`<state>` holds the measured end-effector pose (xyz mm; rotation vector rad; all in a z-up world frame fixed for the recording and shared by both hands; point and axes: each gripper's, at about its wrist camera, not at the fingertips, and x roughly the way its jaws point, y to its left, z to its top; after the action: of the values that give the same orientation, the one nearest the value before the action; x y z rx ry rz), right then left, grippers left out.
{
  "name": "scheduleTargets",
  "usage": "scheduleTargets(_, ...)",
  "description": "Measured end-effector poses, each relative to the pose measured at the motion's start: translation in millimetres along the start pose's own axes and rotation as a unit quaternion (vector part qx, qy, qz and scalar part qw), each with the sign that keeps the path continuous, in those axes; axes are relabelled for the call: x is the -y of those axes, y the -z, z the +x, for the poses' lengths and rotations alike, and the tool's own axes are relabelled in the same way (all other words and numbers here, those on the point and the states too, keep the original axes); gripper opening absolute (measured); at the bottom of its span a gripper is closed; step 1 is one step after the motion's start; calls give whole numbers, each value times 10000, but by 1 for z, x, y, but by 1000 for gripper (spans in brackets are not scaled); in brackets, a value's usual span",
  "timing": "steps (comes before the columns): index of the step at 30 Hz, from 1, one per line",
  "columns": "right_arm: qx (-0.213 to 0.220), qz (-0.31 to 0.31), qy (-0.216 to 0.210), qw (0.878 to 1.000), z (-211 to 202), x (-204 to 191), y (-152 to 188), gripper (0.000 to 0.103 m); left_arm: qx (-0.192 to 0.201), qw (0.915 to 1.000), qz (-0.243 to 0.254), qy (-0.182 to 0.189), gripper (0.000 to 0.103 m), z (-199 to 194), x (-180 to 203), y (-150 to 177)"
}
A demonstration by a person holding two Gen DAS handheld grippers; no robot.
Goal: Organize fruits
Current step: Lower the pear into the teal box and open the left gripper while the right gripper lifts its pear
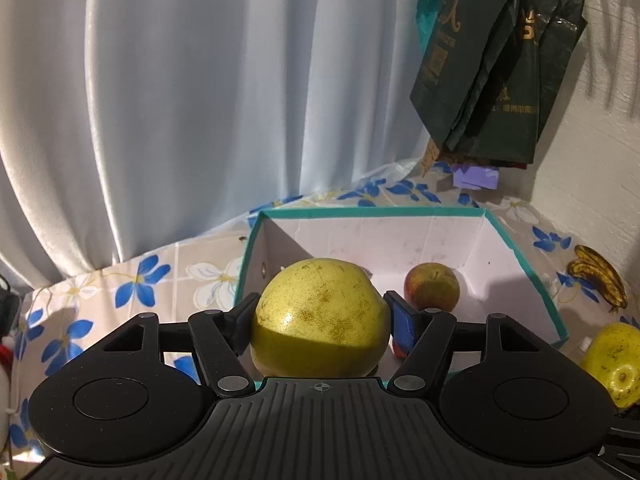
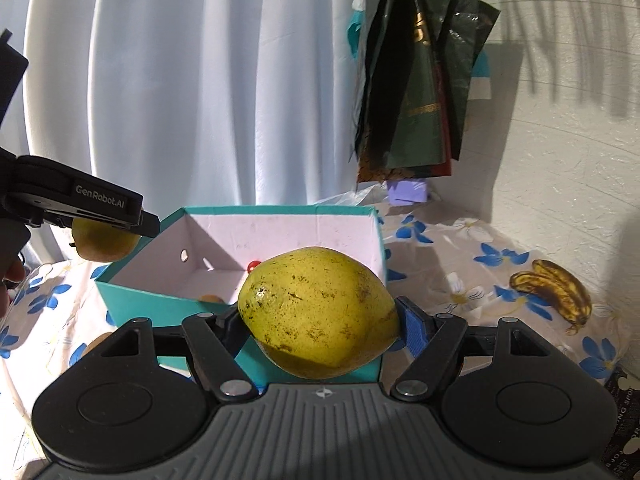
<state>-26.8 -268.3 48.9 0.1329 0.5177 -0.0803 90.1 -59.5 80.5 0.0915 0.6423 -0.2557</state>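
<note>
Nearest to me, my left gripper point(image 1: 320, 316) is clamped on a big yellow-green fruit point(image 1: 320, 320), pads pressed against both its flanks, and it hangs above the near edge of the teal box point(image 1: 520, 248). My right gripper point(image 2: 320, 320) grips a 2nd yellow-green fruit point(image 2: 320, 312) the same way, lifted clear of the flowered tablecloth point(image 2: 460, 248) just in front of that box's near wall. So I judge 2 fruits are in hand and neither is put away yet.

Past my fingers, inside the box, 1 red apple point(image 1: 432, 286) already sits on the white floor near the right wall; the right view also shows a small red thing and a brownish bit in there, too hidden to name. That part looks done.

Further off to the right, a bunch of spotted bananas point(image 2: 556, 296) lies on the cloth, outside the box, and I reckon it remains to be collected after these 2 go in.
</note>
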Motion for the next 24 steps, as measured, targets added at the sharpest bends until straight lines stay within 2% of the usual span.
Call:
scheduleTargets(13,227,152,163,9995,-1,19,-10,74,-287,9995,151,-59,72,49,14,-7)
scheduleTargets(24,286,231,201,9991,5,25,-15,74,-790,9965,271,-2,72,101,29,6)
